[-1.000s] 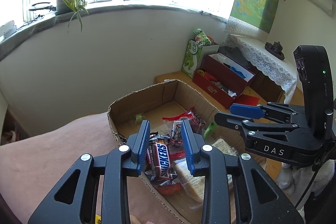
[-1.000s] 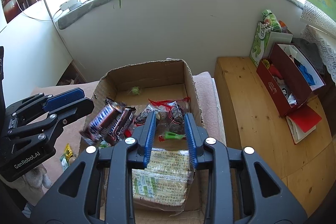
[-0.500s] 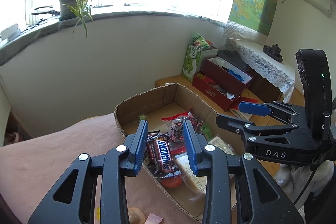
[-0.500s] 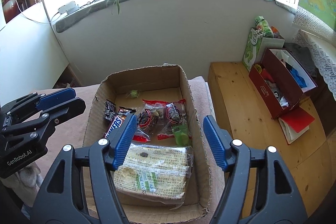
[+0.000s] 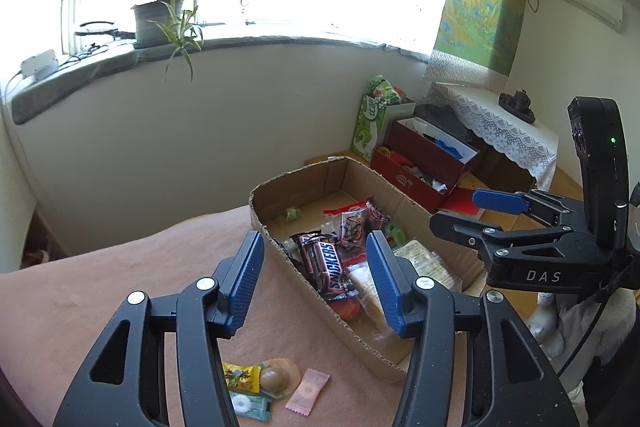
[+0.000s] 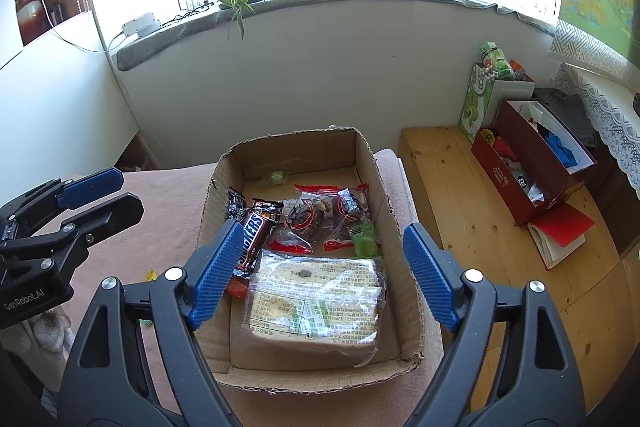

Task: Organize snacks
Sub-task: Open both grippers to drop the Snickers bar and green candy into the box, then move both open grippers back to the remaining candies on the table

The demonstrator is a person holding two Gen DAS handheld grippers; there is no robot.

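Both tongs hang above the cardboard box point(image 6: 370, 163) with nothing between their pads. A second ago the left gripper point(image 5: 316, 283) was pinching the Snickers multipack point(image 5: 326, 263) over the box; its jaws have just been opening and now stand about half spread, empty. The pack lies inside the box along its left wall, one end resting on a red wrapper. The right gripper point(image 6: 320, 275) has also just been opening: a second ago it was narrow, and now it gapes wide over the big clear-wrapped pack of biscuits point(image 6: 316, 307), which lies flat in the near end of the box, not touched by the pads.

Both tools sit further back from the box than before, so more of the pink blanket point(image 5: 100, 287) shows. On it, outside the near corner of the box, lie loose sweets: a yellow packet point(image 5: 240, 377), a round brown candy point(image 5: 274, 379), a pink sachet point(image 5: 308, 391) and what may be a green mint wrapper point(image 5: 250, 405), partly hidden behind the left finger. Deeper in the box sit clear bags with red trim point(image 6: 332, 211) and a small green candy point(image 6: 276, 178) near the far wall.
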